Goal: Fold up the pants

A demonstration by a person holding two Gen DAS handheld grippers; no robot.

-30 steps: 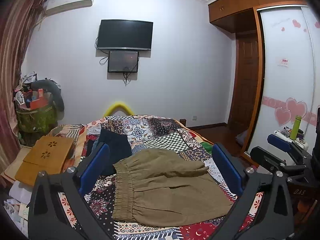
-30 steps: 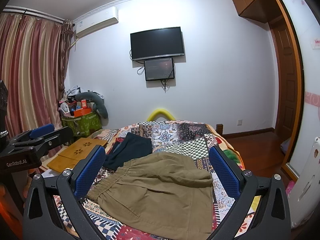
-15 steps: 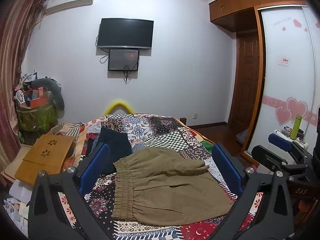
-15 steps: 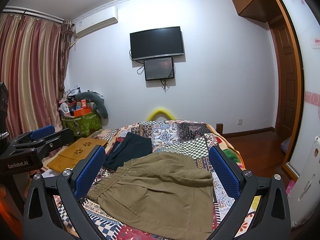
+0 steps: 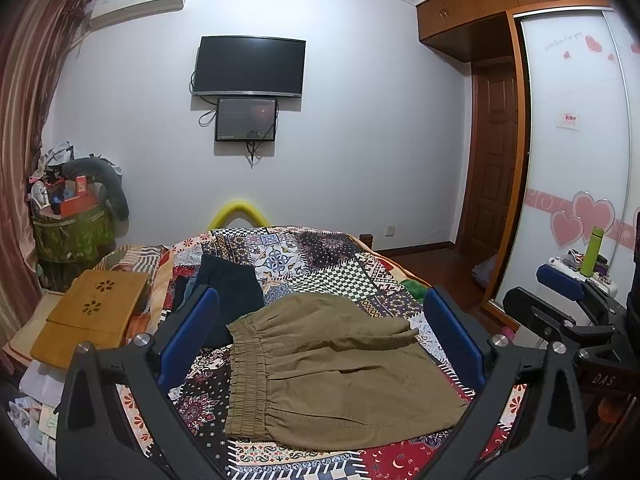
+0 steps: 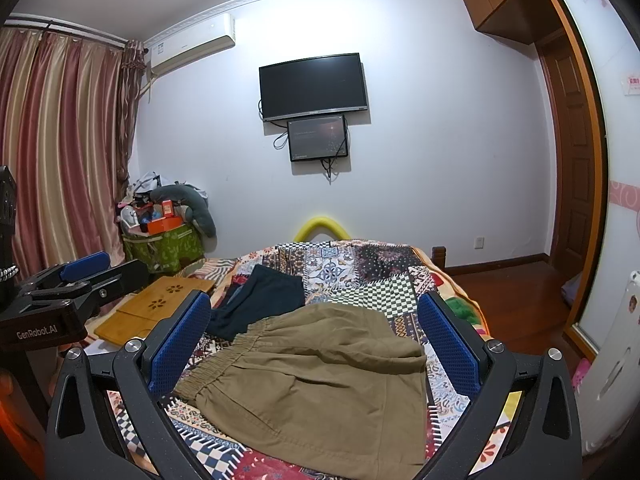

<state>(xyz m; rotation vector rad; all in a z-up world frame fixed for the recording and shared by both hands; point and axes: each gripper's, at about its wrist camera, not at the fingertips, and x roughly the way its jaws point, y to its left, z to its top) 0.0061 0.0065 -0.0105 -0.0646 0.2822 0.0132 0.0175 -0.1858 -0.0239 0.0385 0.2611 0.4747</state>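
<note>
The bed [image 5: 320, 256] fills the middle of both views, covered by a patchwork quilt [image 5: 332, 268] of checks, florals and tile prints in red, white, black and blue. On the near half of the quilt lie the pants [image 5: 332, 372], olive-brown, already folded into a compact, roughly rectangular bundle. The gathered elastic waistband [image 5: 248, 376] runs down the left edge in the left wrist view, puckered into fine vertical ruffles. A top layer is folded across the far part, and its lower edge makes a raised crease running toward the right side. The lower panel is smooth, with a few shallow wrinkles and a straight hem at the right. In the right wrist view the pants [image 6: 320, 376] sit between the two blue pads, the waistband toward the lower left.

Touching the far left corner of the pants is a dark navy garment [image 5: 228, 292], also folded, lying flat on the quilt. Left of the bed a wooden lap tray [image 5: 92, 312] rests on a pile of other things.

The left gripper [image 5: 320, 340] hangs above the pants with its jaws spread wide, touching nothing. The right gripper [image 6: 316, 344] is likewise spread wide and holds nothing, poised over the same bundle. Each gripper shows at the edge of the other's view, well apart from the cloth
</note>
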